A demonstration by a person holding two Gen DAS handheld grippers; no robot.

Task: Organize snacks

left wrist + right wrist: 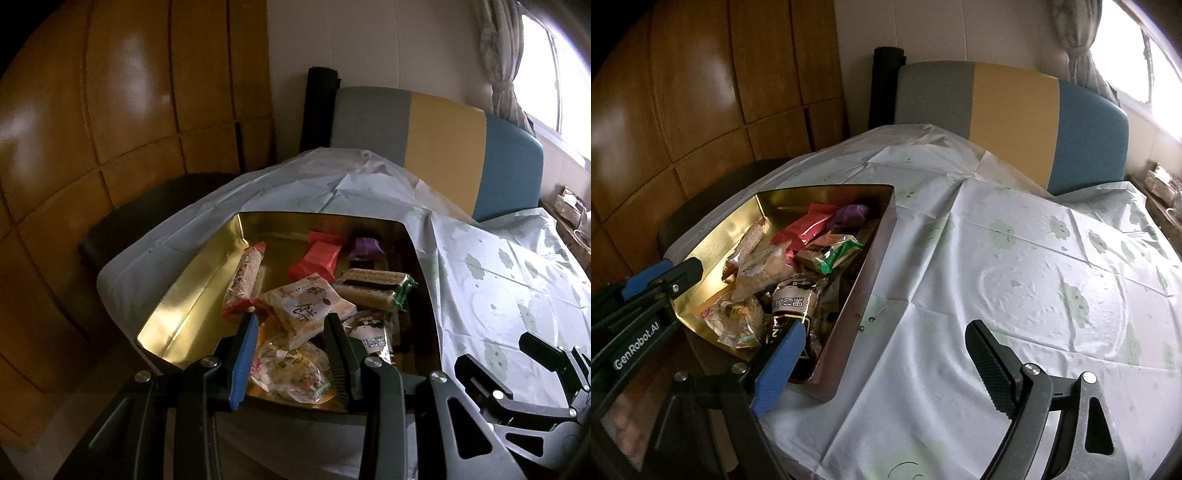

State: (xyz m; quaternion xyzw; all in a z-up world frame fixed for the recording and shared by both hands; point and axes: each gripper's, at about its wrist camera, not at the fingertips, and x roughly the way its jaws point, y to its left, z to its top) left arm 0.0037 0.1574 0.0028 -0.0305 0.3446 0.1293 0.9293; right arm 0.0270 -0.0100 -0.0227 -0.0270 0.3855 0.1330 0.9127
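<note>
Left wrist view: the left gripper [291, 321] hovers over the near end of the gold tin [177, 295], its jaws partly apart with nothing pinched between them. Below lie the snacks: a long rice-cracker stick [246, 273], a pale packet [306, 302] printed with a large Chinese character, red wrappers [317, 256], a purple one [364, 247], and green-ended wafers [373, 288]. In the right wrist view, "GenRobot.AI" is printed on the left gripper's arm [635, 345]; the right gripper [886, 343] stands wide and empty over the cloud-print tablecloth [1034, 277], just beside the tin.
</note>
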